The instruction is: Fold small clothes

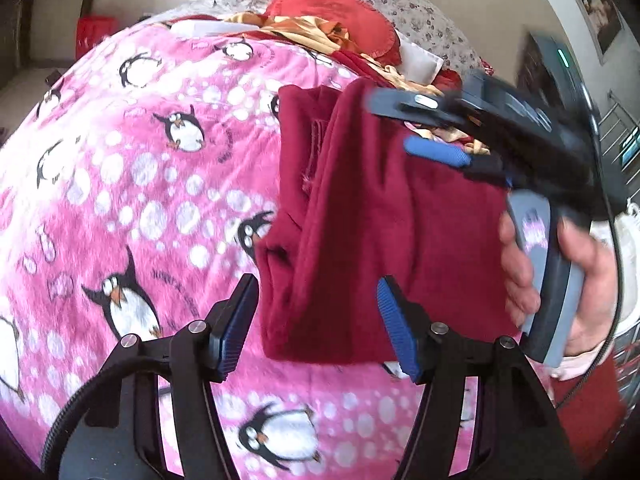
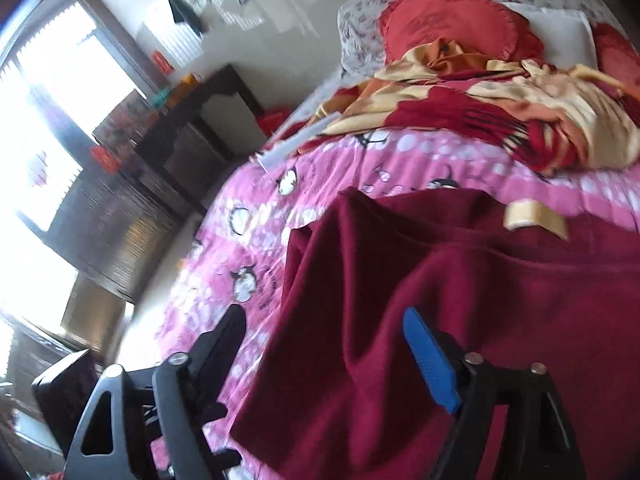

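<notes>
- Garment (image 1: 360, 216) of dark red fleece was seen lying on the bed, on the pink penguin blanket (image 1: 132, 168), already doubled over itself in soft layers, which suggested a fold partly made.
- It was laid toward the near edge of the bed, well apart from the heap of red and gold bedding (image 2: 500, 112) and the red frilled cushion (image 2: 452, 28) at the far end, presumably so that flat space was kept for folding.
- Left hand-held gripper (image 1: 318, 324) was held spread, with the near edge of the garment between its jaws but no pad pressed on the cloth.
- Right hand-held gripper (image 2: 328, 360) was likewise spread, poised just over the garment's left side, nothing pinched; in the left wrist view it was seen gripped by a hand (image 1: 580, 276) above the garment's far right part.
- Both were judged to be placed for taking a fresh hold.
</notes>
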A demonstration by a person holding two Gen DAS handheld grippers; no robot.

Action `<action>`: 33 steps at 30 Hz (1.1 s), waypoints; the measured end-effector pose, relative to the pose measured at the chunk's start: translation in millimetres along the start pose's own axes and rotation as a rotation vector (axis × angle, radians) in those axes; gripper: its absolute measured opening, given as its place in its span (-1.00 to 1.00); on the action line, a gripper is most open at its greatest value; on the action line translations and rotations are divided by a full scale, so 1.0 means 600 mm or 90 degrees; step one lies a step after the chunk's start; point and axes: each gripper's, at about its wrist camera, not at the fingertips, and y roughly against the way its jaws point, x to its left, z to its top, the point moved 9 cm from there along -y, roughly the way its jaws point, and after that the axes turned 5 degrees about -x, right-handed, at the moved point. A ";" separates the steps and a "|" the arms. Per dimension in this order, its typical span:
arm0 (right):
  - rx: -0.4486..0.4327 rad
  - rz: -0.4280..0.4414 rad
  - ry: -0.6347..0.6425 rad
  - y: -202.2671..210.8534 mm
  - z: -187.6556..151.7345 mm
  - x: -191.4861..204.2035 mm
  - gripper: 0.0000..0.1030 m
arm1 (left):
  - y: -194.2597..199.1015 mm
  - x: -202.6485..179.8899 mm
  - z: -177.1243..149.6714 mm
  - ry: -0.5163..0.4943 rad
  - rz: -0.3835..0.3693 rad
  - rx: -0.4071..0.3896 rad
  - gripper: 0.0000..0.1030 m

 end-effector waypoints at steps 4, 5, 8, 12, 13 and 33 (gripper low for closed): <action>0.036 -0.081 0.055 -0.069 0.011 0.031 0.68 | -0.020 0.000 -0.004 -0.025 0.009 0.007 0.21; 0.053 -0.103 0.072 -0.091 0.007 0.038 0.68 | -0.022 0.001 -0.005 -0.028 0.011 0.005 0.21; 0.099 -0.171 0.112 -0.146 -0.008 0.038 0.71 | -0.025 0.012 -0.008 -0.038 0.023 -0.004 0.21; 0.095 -0.190 0.115 -0.167 -0.009 0.023 0.73 | -0.029 0.022 -0.006 -0.040 0.026 0.003 0.21; 0.091 -0.186 0.114 -0.162 -0.006 0.019 0.67 | -0.031 0.024 -0.007 -0.039 0.025 0.004 0.21; 0.028 -0.001 -0.026 -0.014 0.011 -0.061 -0.54 | -0.073 -0.046 0.039 -0.036 -0.090 -0.008 -0.59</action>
